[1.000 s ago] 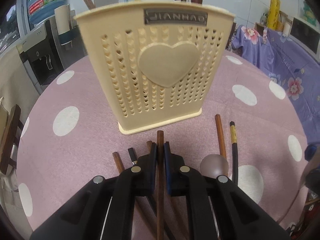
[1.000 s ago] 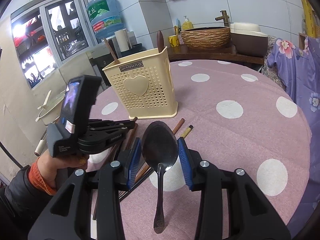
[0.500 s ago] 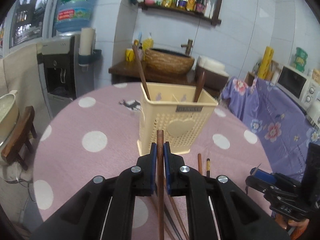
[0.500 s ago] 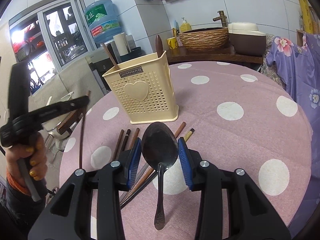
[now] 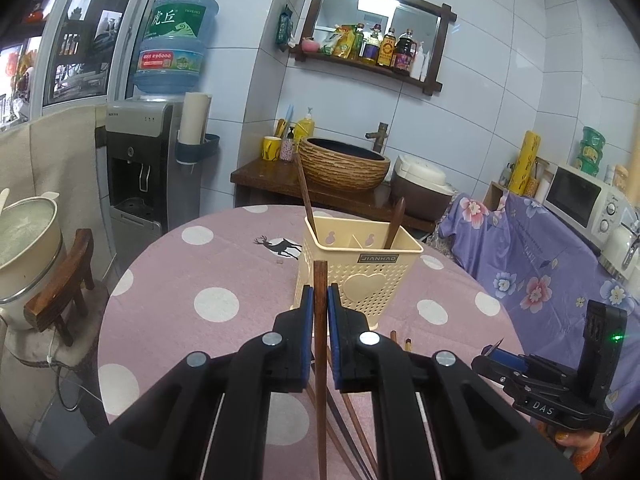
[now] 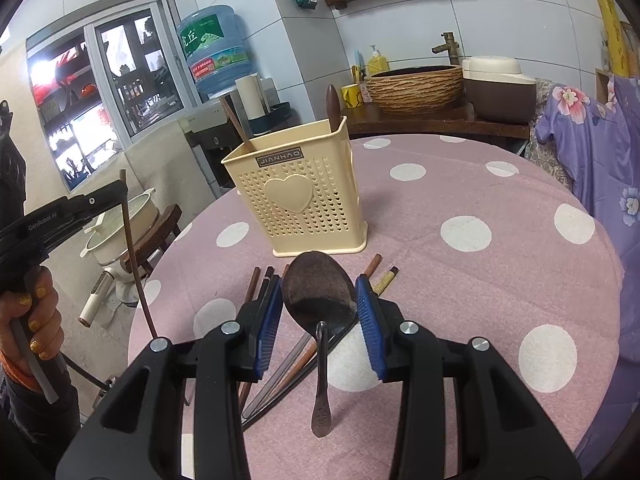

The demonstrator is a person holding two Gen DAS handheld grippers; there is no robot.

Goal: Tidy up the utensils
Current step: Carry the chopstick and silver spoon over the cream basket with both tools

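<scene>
Through my left wrist camera, my left gripper has its jaws clamped on a brown wooden chopstick that runs straight up between the blue pads, its tip poking out above them. It is lifted clear of the pink polka-dot tabletop. Past the tip stands the cream utensil holder with a heart on its front; a chopstick leans out of its left compartment and a dark wooden handle out of its right. A few more loose chopsticks lie on the cloth just this side of the holder. At the lower right edge my right gripper shows from the side; from here I cannot tell how its jaws stand.

Through my right wrist camera, my right gripper has its jaws partly apart and closed on the bowl of a metal spoon, the pads pressing its two edges, the handle hanging down toward me. Under it the loose chopsticks lie on the tabletop in a fan, near the holder's base. Far left, my left hand holds the other gripper off the table's edge, the chopstick hanging down from its jaws.
</scene>
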